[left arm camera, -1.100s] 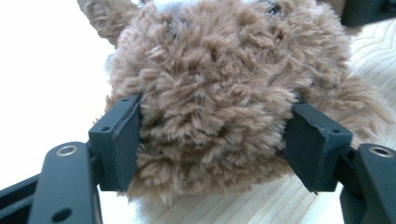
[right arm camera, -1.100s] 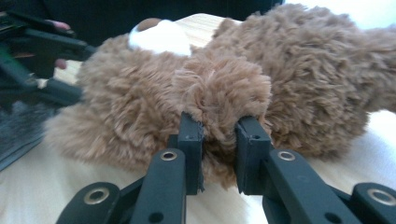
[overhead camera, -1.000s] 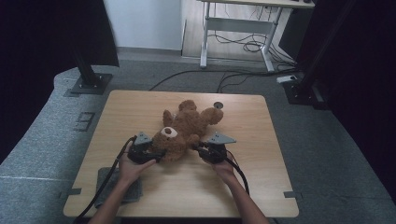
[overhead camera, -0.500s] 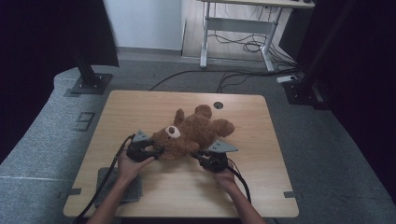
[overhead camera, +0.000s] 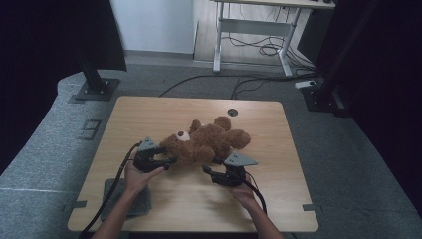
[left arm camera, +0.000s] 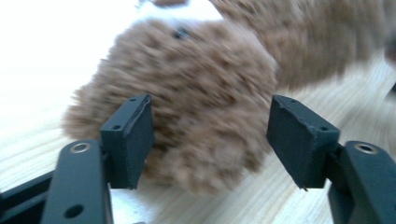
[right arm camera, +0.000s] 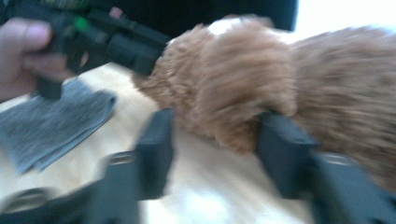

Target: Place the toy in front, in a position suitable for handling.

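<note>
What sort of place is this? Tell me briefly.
Probably a lab or office set up for recording: a wooden table on grey carpet, dark curtains at both sides, a desk frame with loose cables behind.

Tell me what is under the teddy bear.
The teddy bear lies directly on the wooden table; bare wood shows around it. Whatever is beneath its body is covered.

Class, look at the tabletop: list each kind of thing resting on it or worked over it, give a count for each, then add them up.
Brown teddy bear: 1
Grey cloth pad: 1
Hand-held grippers: 2, the left gripper and the right gripper
Total: 4
</note>
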A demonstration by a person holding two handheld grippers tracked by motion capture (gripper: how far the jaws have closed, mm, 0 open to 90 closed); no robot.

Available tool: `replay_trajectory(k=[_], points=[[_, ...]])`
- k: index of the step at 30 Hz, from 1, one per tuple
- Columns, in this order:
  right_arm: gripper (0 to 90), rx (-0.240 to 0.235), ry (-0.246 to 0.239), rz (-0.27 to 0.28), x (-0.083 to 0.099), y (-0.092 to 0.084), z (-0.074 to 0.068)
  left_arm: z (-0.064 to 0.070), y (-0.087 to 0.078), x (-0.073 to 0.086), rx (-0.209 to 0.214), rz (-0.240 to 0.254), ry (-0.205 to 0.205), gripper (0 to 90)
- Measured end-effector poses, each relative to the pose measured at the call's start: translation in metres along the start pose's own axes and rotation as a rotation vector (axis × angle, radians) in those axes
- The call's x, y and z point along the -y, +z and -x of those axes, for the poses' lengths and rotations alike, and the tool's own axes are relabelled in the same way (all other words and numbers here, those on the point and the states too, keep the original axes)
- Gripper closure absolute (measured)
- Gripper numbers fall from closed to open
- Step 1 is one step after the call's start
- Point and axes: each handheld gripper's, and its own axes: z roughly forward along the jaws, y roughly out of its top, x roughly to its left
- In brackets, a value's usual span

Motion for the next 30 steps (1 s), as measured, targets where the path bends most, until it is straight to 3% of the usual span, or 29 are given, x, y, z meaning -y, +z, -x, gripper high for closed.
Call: replay_trajectory(k=[1,2,3,4,5,6,7,8,9,10,11,16,20,23,25,26,28,30], points=[[36.4,0.022,0.011,0.002,-0.004,-0.005,0.005,0.000,0.000,0.000,0.000,0.000,0.000,29.4],[34.6,0.055,0.015,-0.006,-0.008,-0.010,0.011,0.001,0.006,0.002,-0.026,-0.032,0.012,28.6],[34.6,0.055,0.015,-0.006,-0.008,-0.010,0.011,0.001,0.006,0.002,-0.026,-0.032,0.012,28.3],[33.6,0.120,0.024,-0.006,-0.015,-0.017,0.025,0.002,0.011,0.003,-0.036,-0.041,0.007,27.8],[33.4,0.146,0.036,0.001,-0.018,-0.019,0.034,0.003,0.012,0.004,-0.042,-0.040,0.008,27.8],[33.1,0.164,0.046,0.007,-0.020,-0.022,0.042,0.003,0.013,0.004,-0.051,-0.038,0.010,27.9],[33.1,0.164,0.046,0.007,-0.020,-0.022,0.042,0.003,0.013,0.004,-0.051,-0.038,0.010,28.8],[32.6,0.194,0.065,0.015,-0.026,-0.024,0.058,0.004,0.013,0.004,-0.075,-0.040,0.018,30.7],[32.6,0.194,0.065,0.015,-0.026,-0.024,0.058,0.004,0.013,0.004,-0.075,-0.040,0.018,32.1],[32.0,0.228,0.082,0.012,-0.030,-0.025,0.072,0.003,0.014,0.004,-0.080,-0.041,0.019,32.4],[32.0,0.228,0.082,0.012,-0.030,-0.025,0.072,0.003,0.014,0.004,-0.080,-0.043,0.017,32.4],[27.9,0.291,0.129,-0.019,-0.035,-0.016,0.106,0.001,0.015,0.004,-0.080,-0.053,0.013,34.7],[26.8,0.277,0.177,-0.047,-0.031,-0.010,0.121,0.000,0.015,0.004,-0.076,-0.053,0.012,35.2],[27.7,0.236,0.220,-0.086,-0.021,-0.001,0.131,-0.002,0.014,0.004,-0.070,-0.053,0.008,37.5],[31.8,0.224,0.226,-0.090,-0.019,0.001,0.132,-0.002,0.014,0.004,-0.069,-0.056,0.009,38.3],[40.9,0.210,0.226,-0.088,-0.017,0.004,0.130,-0.002,0.014,0.004,-0.070,-0.059,0.009,40.9],[50.5,0.209,0.201,-0.097,-0.016,0.005,0.128,-0.002,0.014,0.005,-0.065,-0.057,0.006,44.0],[54.0,0.203,0.199,-0.102,-0.016,0.004,0.127,-0.002,0.014,0.006,-0.063,-0.059,0.004,45.7]])
